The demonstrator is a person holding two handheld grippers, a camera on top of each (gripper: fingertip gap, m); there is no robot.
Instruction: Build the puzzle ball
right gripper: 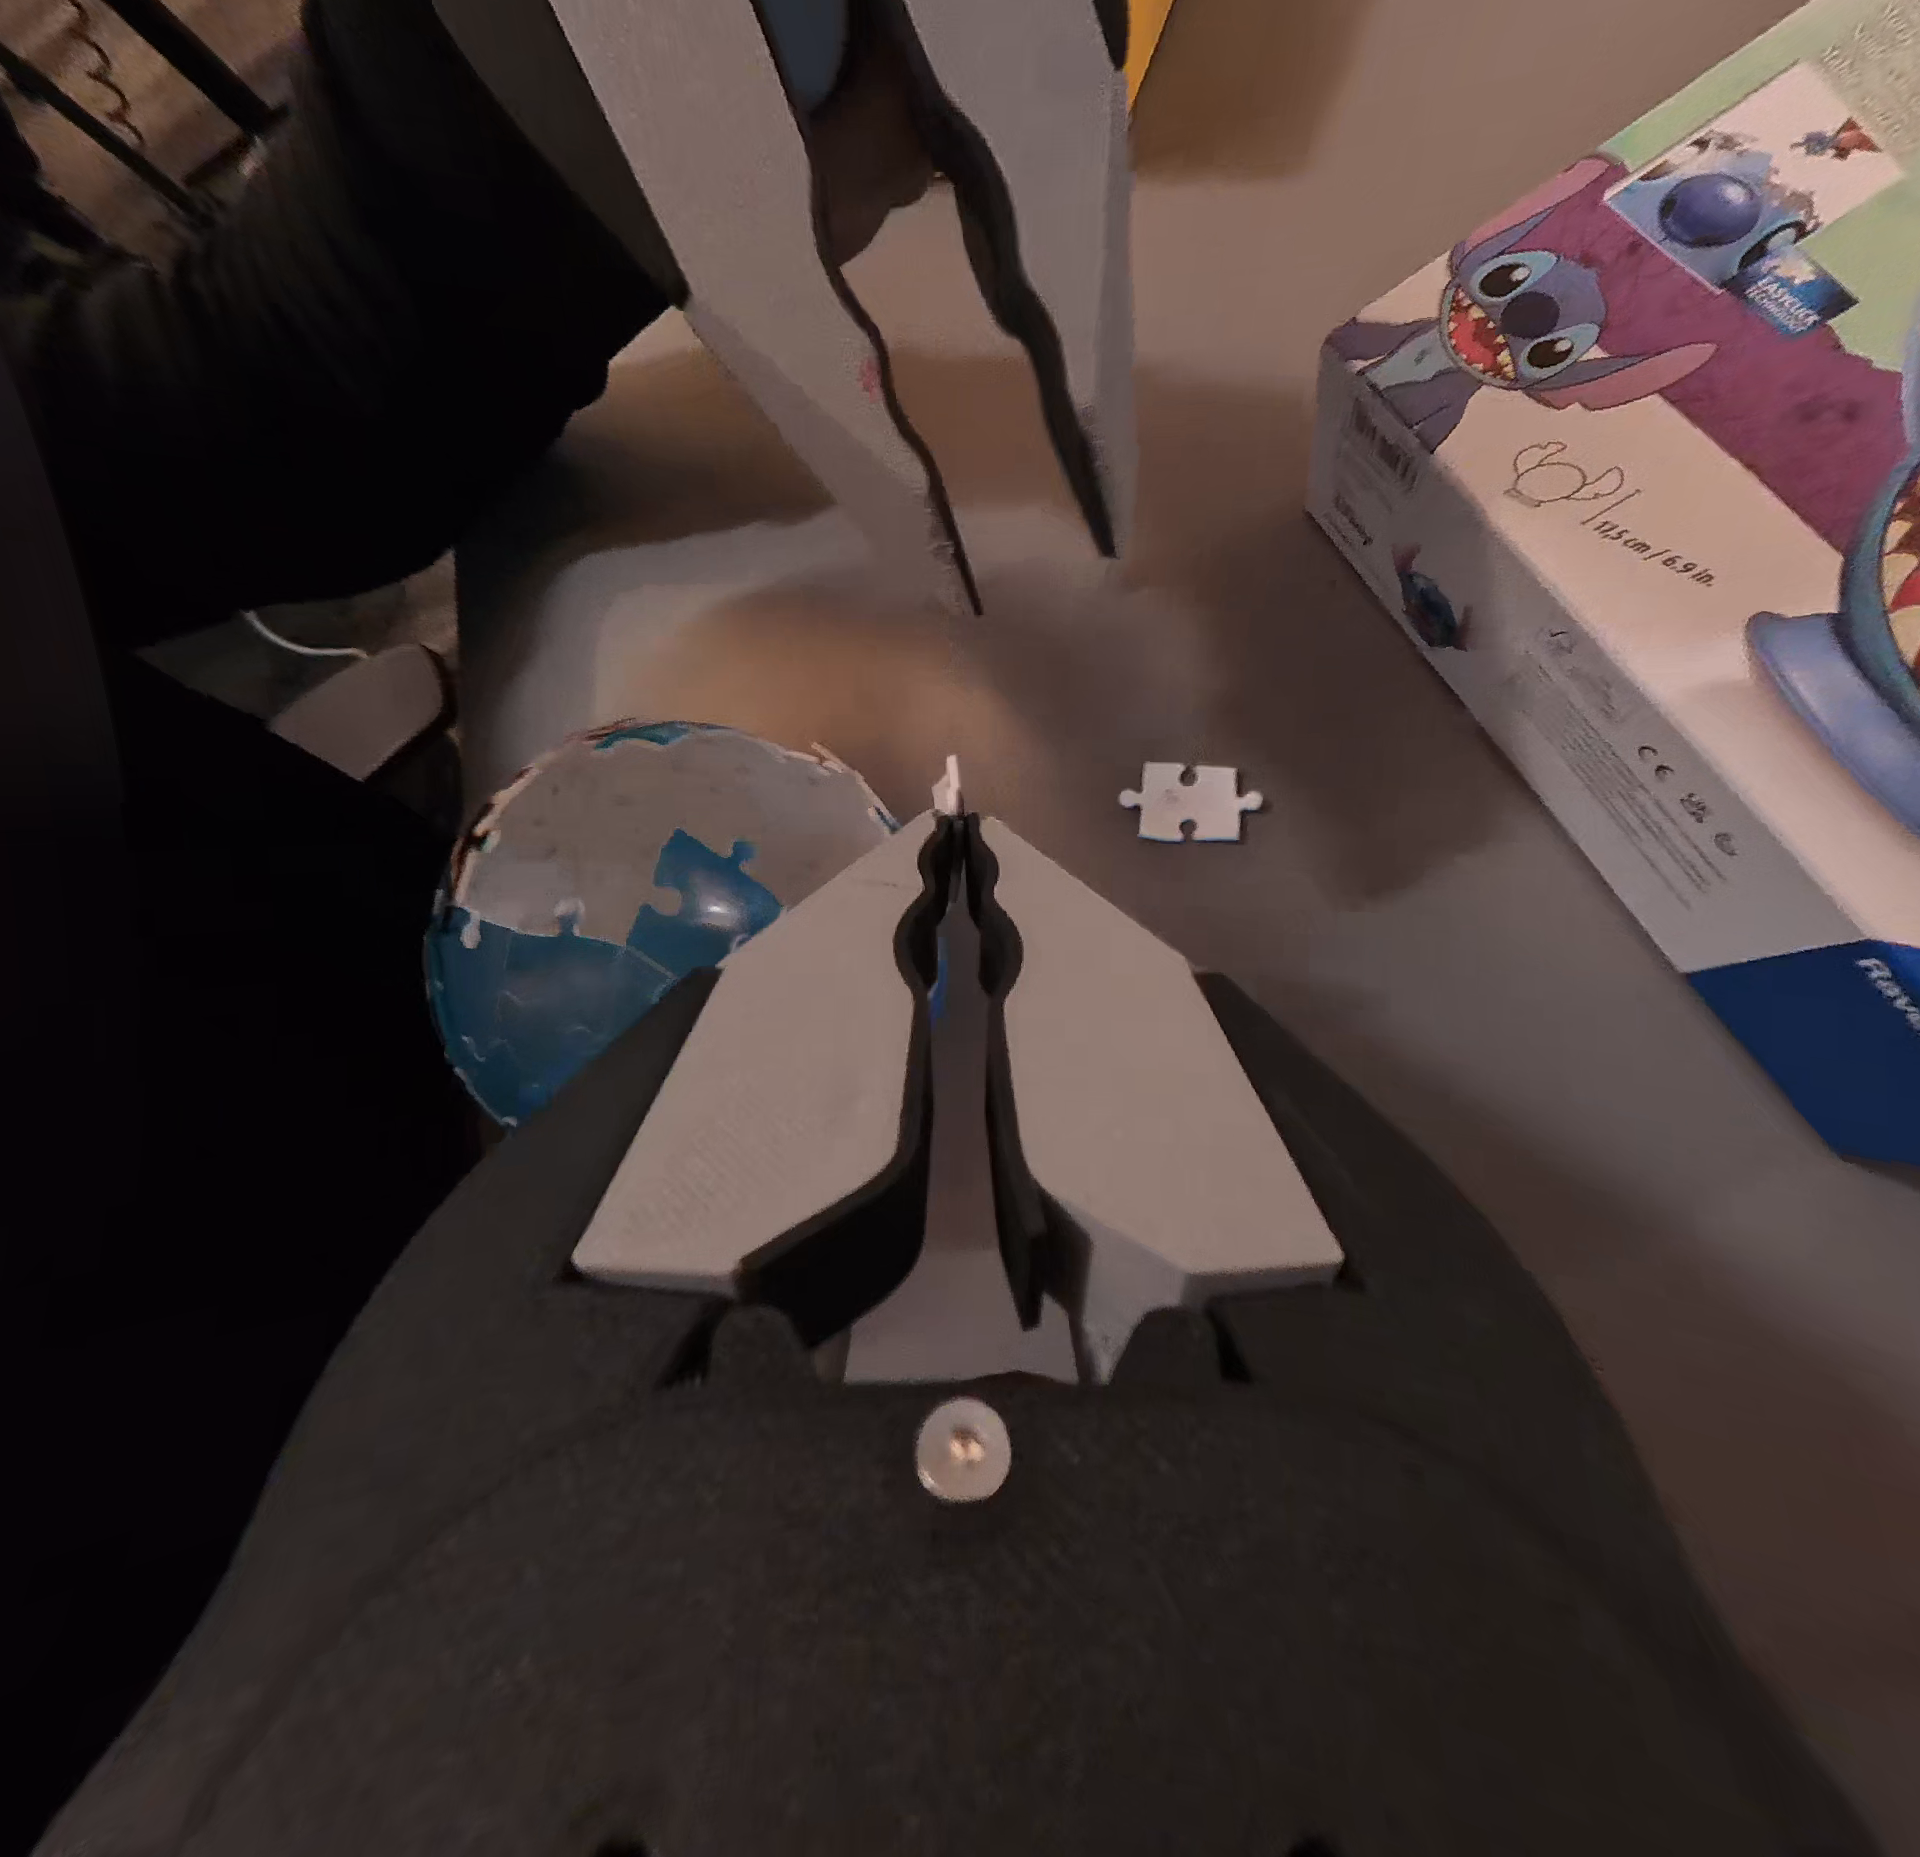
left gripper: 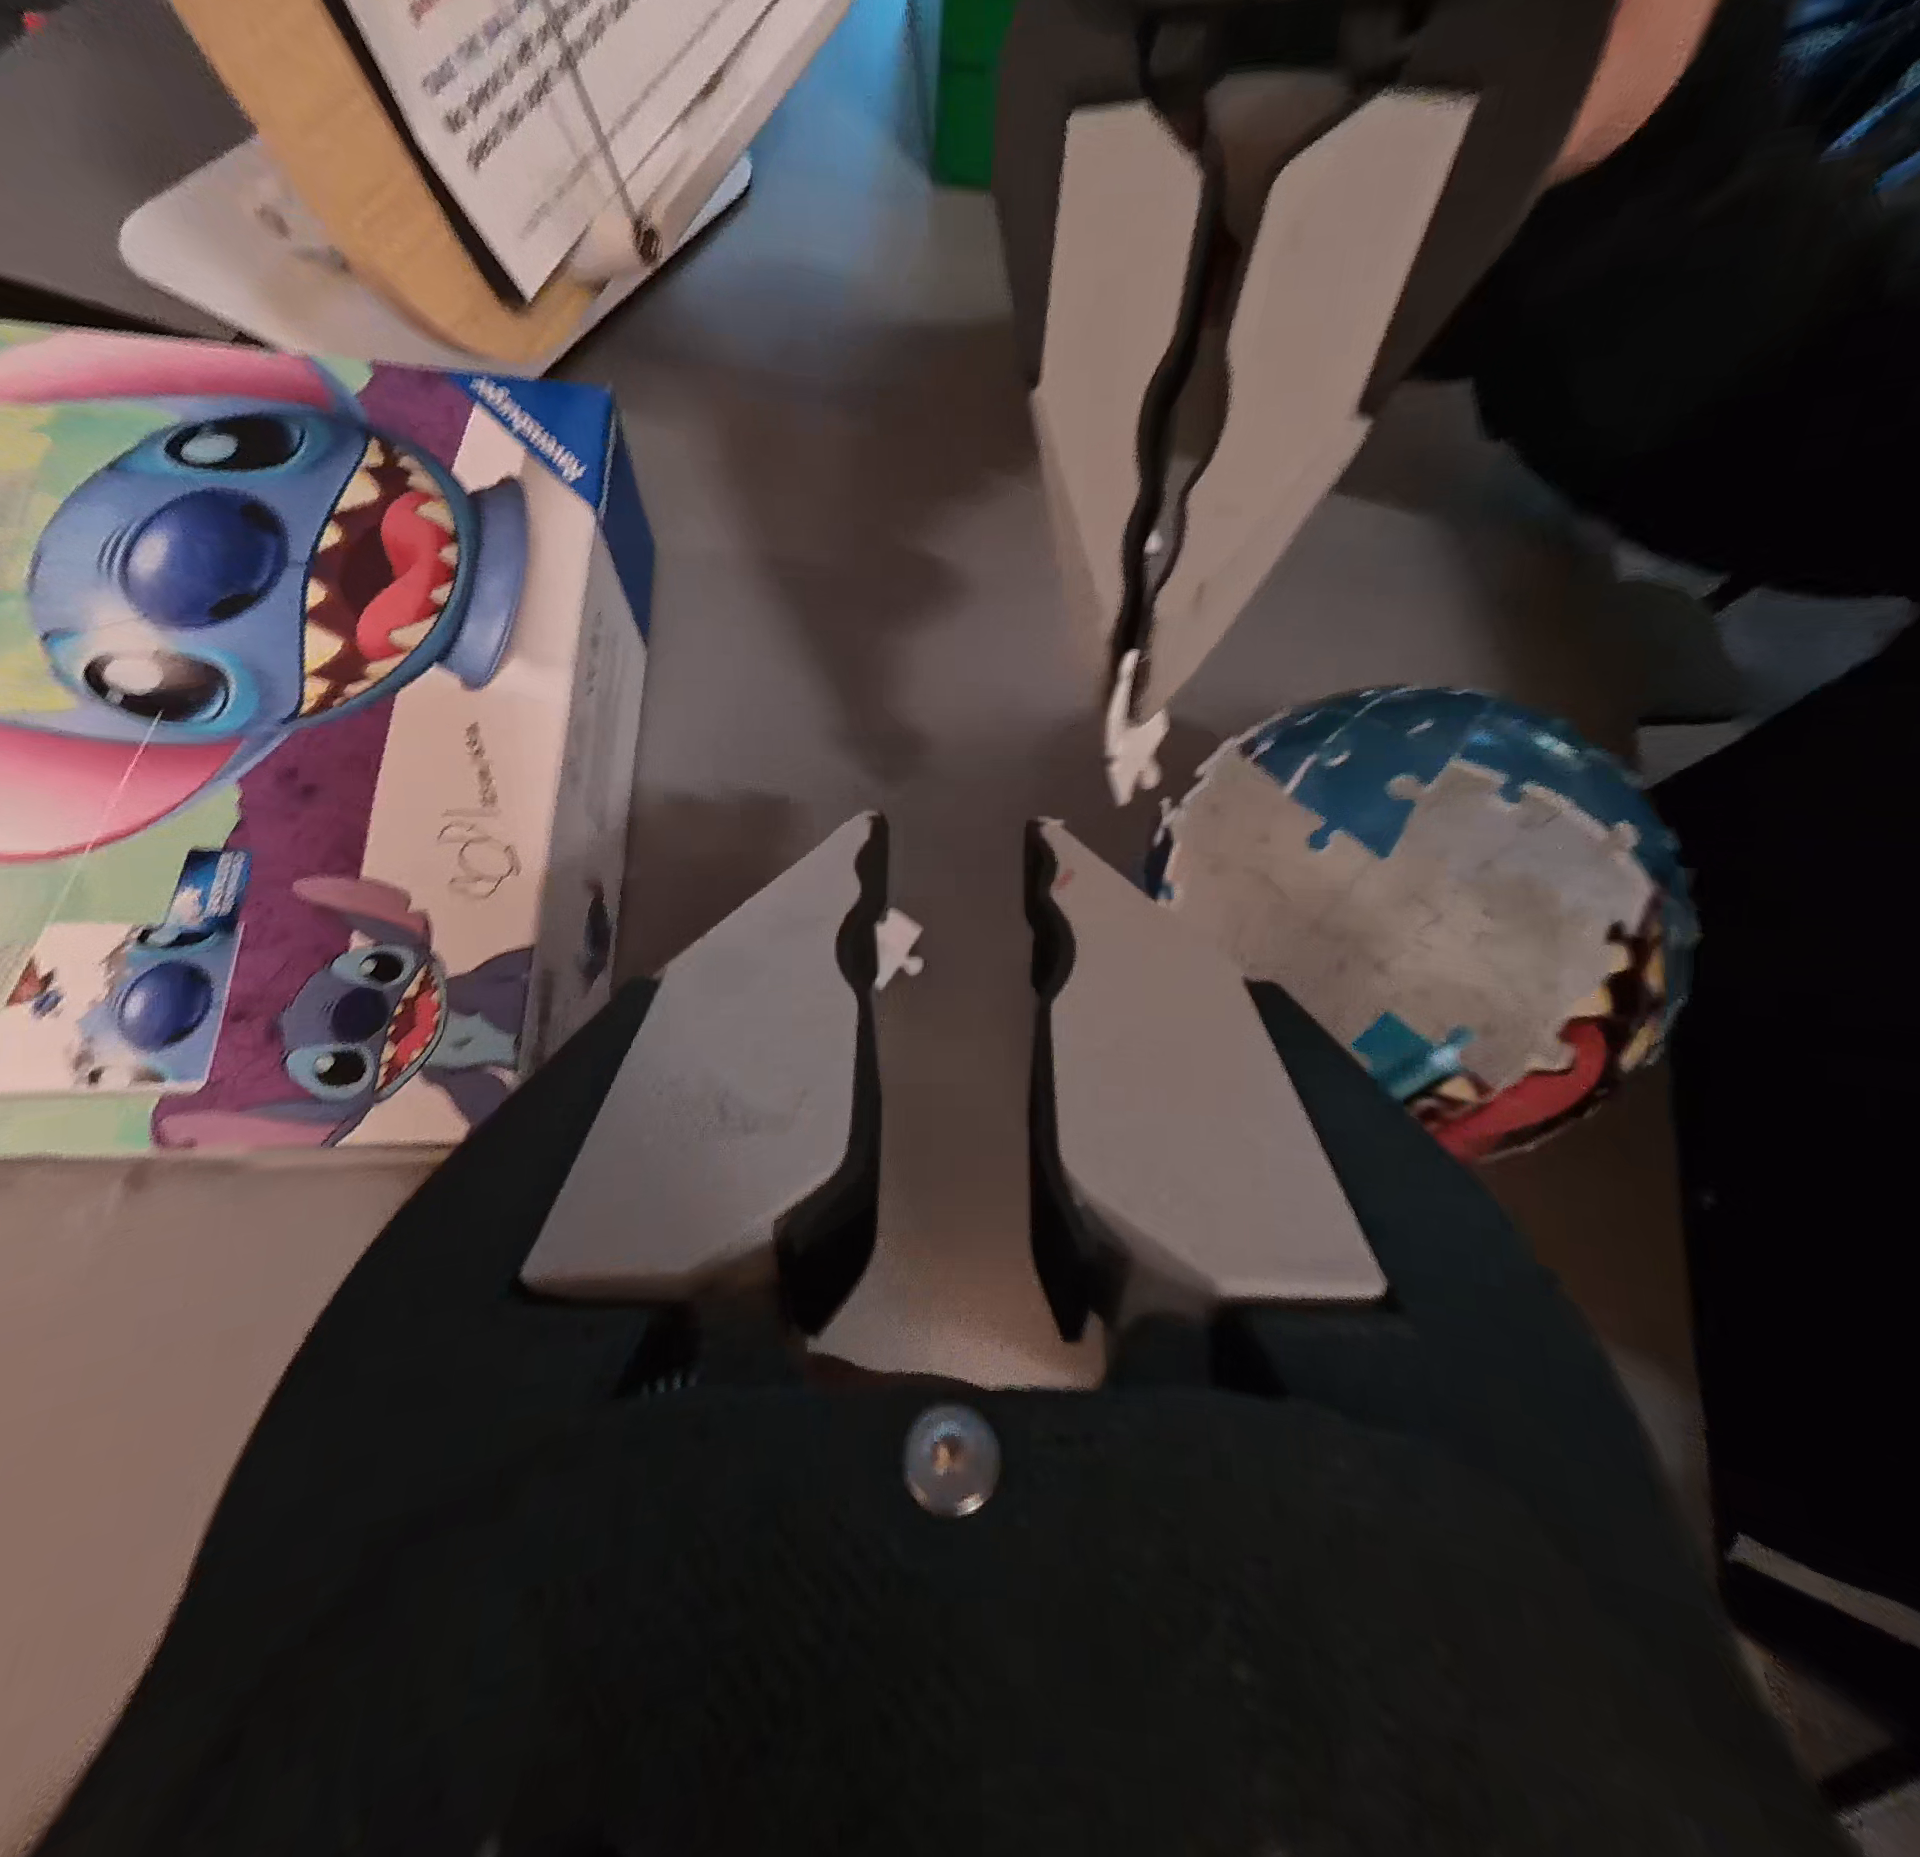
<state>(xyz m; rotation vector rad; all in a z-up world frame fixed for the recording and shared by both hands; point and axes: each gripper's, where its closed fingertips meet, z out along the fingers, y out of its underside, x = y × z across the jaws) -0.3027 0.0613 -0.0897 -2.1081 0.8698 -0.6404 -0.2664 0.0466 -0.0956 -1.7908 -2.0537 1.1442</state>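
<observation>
We have the ball [right gripper: 623, 924] partly built, our right claw [right gripper: 954, 820] pinching one piece [left gripper: 1127, 742], our left claw [left gripper: 956, 841] wide above another piece [right gripper: 1190, 801] on the bench [right gripper: 1351, 1028].

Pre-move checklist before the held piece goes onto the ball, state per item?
1. Right claw shut on the held piece: ok.
2. Left claw open and empty: ok.
3. Puzzle ball steadied by a claw: not ok, it sits free on the table.
4. Open gap facing up: ok, the grey inside shows.
5. Held piece oriented to fit the rim: cannot tell, too blurred.
6. Spare piece out of the path: ok, it lies beside the ball.
</observation>
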